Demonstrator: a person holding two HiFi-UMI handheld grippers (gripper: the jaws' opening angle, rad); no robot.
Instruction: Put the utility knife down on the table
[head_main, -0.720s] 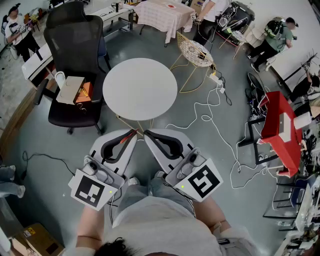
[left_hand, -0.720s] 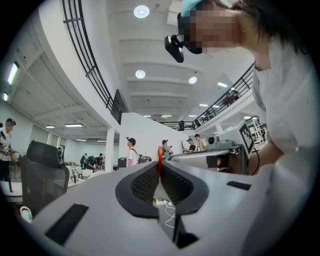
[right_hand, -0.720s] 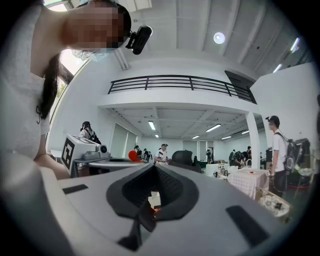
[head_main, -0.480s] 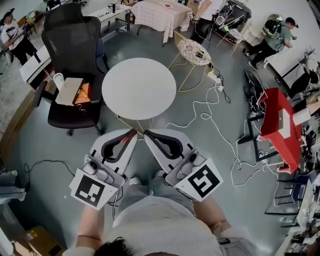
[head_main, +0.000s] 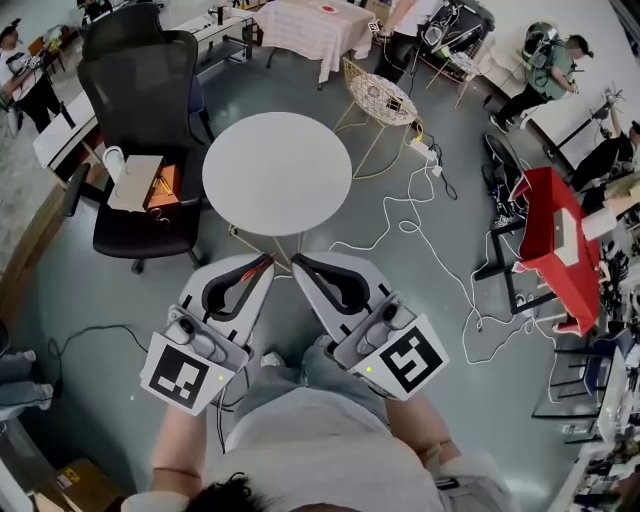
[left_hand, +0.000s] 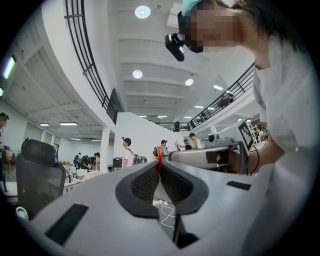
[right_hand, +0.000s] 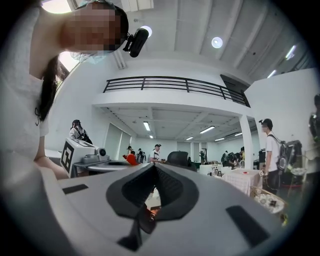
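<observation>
Grey left gripper (head_main: 265, 262): jaws clamped on a thin red utility knife (left_hand: 160, 167), only its edge visible. Grey right gripper (head_main: 297, 262): jaws together, empty. Both sit at centre frame below the round white table (head_main: 277, 175), placed as they were earlier.

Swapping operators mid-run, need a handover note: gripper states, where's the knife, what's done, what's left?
Left gripper: shut on the knife, which shows as a thin red strip at the jaw tips.
Right gripper: jaws together, nothing between them.
Both are held side by side in front of the person, short of the round table.
Done: knife is gripped.
Left: move the left gripper over the table, lower it, open the jaws, back away.
</observation>
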